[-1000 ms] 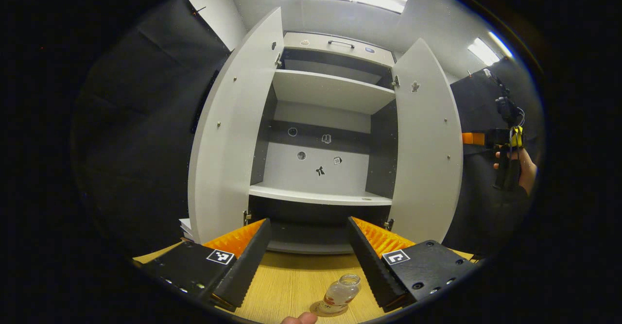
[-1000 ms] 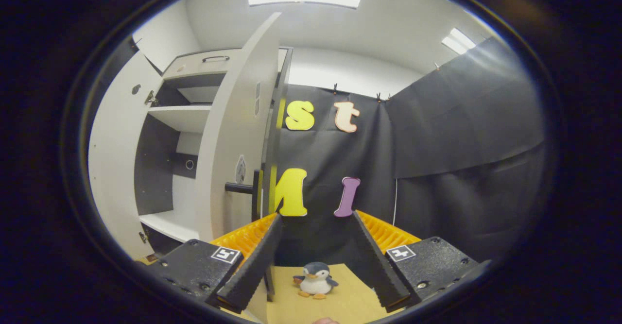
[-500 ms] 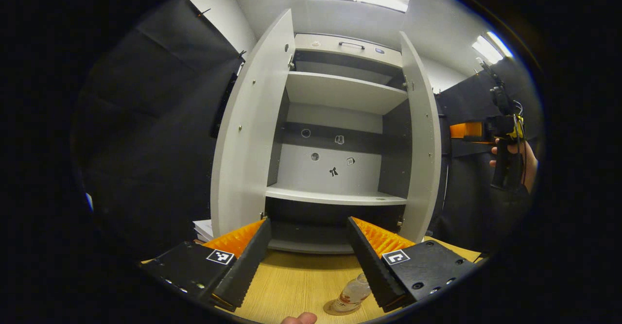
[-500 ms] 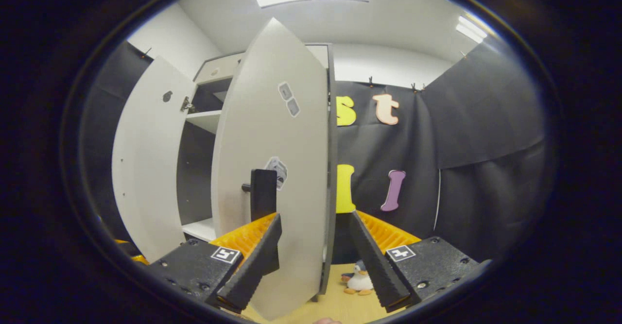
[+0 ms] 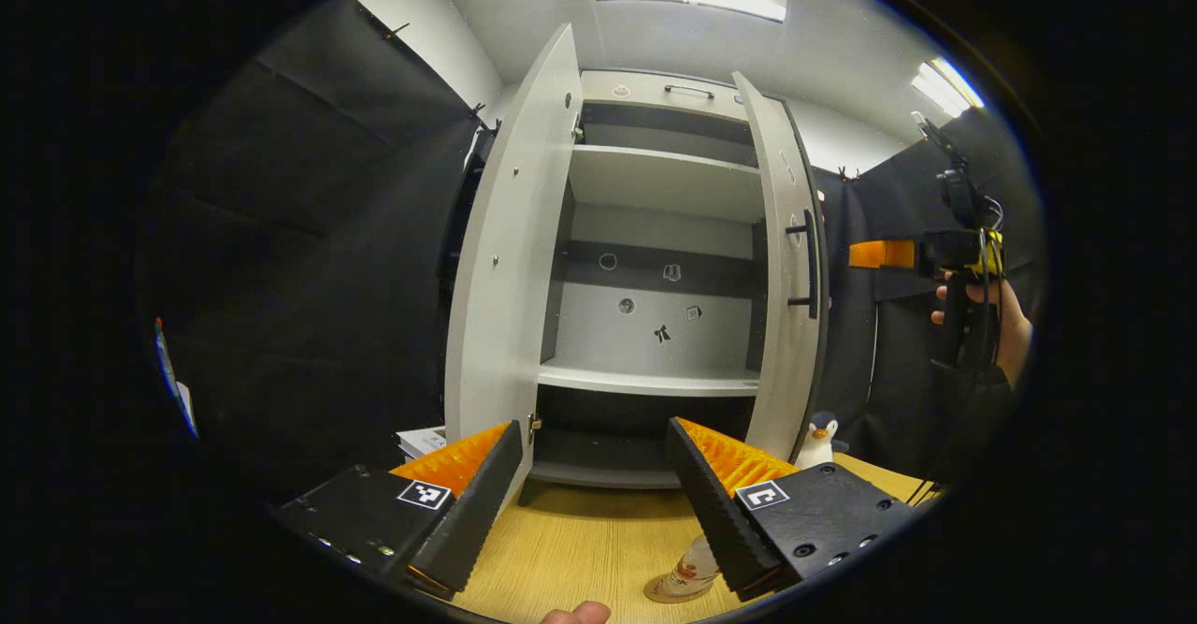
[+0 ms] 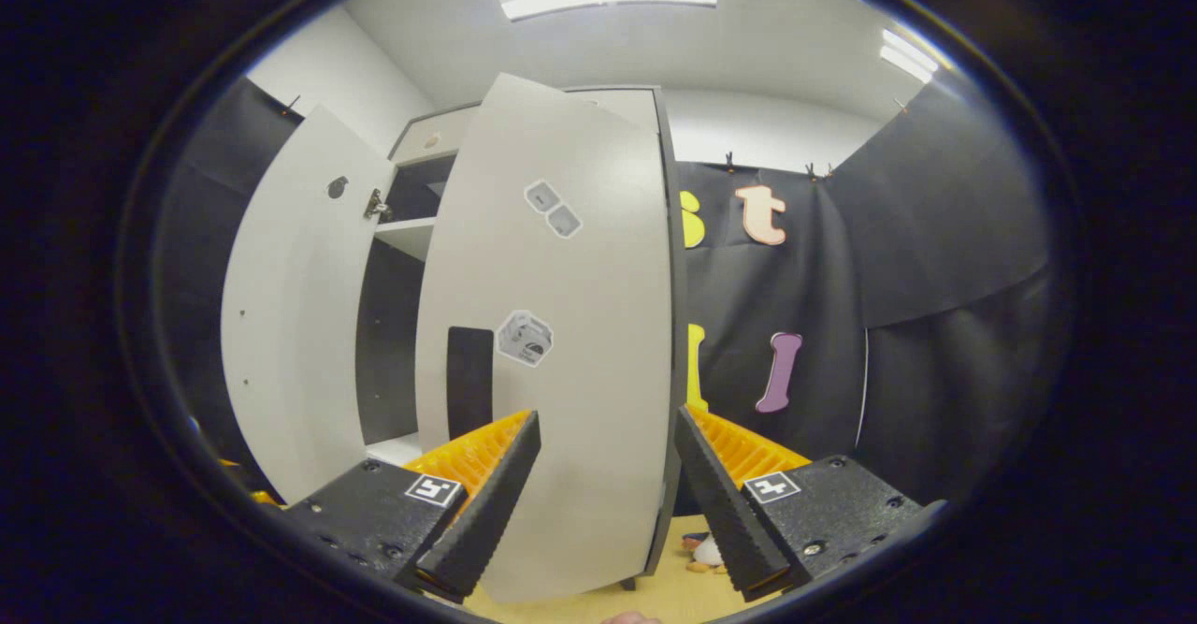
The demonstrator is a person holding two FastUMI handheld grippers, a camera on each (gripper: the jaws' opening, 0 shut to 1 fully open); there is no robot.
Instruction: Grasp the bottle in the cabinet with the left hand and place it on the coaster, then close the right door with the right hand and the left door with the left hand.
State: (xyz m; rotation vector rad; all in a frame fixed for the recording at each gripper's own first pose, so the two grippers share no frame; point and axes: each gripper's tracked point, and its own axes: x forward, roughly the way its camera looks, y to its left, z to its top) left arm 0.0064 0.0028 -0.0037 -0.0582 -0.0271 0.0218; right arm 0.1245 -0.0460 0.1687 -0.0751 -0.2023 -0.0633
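One cabinet [image 5: 655, 259] stood on one wooden table [image 5: 580, 544]. It had two doors: a left door [image 5: 510, 259] and a right door [image 5: 785, 278], the latter carrying one dark handle [image 5: 806, 264]. Two shelves [image 5: 655, 379] crossed the cabinet interior. In front of the cabinet was one bottle [image 5: 690, 568] on one coaster [image 5: 666, 590]. One toy penguin [image 5: 819, 439] sat just right of the cabinet. Two grippers appeared: the left gripper [image 5: 594, 493] and the right gripper [image 6: 603, 488].

Both grippers [image 5: 593, 474] [image 6: 605, 465] agape, empty.
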